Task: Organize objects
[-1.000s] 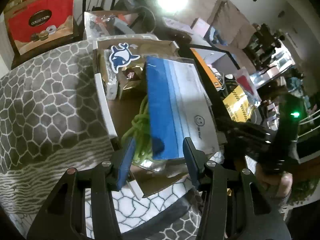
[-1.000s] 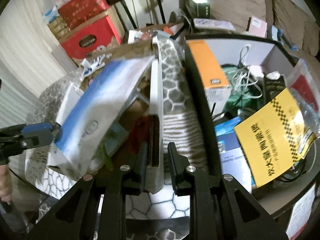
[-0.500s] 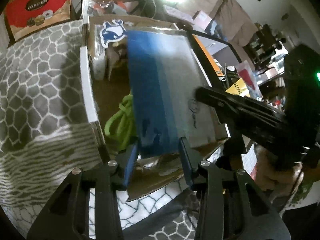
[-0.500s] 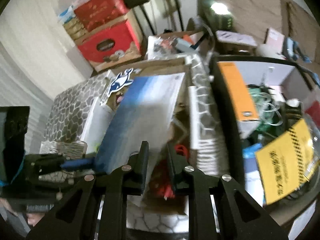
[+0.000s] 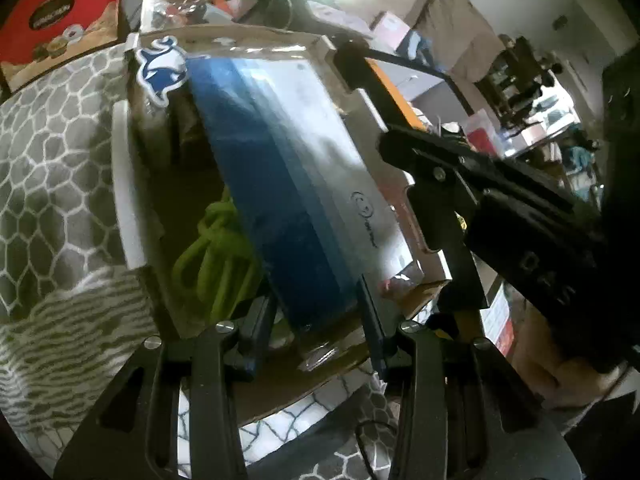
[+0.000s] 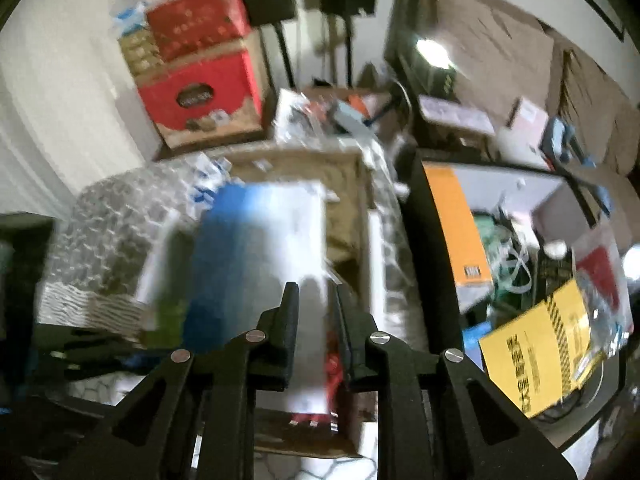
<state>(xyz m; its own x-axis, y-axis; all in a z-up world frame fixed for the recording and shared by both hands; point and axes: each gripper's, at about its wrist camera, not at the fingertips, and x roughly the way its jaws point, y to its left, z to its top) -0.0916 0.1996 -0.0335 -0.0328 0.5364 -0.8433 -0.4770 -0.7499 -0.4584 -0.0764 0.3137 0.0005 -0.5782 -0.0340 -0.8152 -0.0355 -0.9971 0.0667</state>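
Note:
A flat blue-and-white packet lies tilted over an open cardboard box on a grey patterned cover. My left gripper is shut on the packet's near end, one pad on each side. A coil of green cord sits in the box under the packet. My right gripper is shut to a narrow slit right over the packet. Blur hides whether it pinches anything. In the left wrist view the right gripper reaches in from the right, with its tip at the packet's right edge.
A whale sticker marks the box's far corner. To the right, a black bin holds an orange box, cables and a yellow packet. Red cartons are stacked at the back. A person's hand holds the right gripper.
My right gripper let go of the box's white wall and swung left over the packet. The left gripper narrowed on the packet's end and sank with it toward the box.

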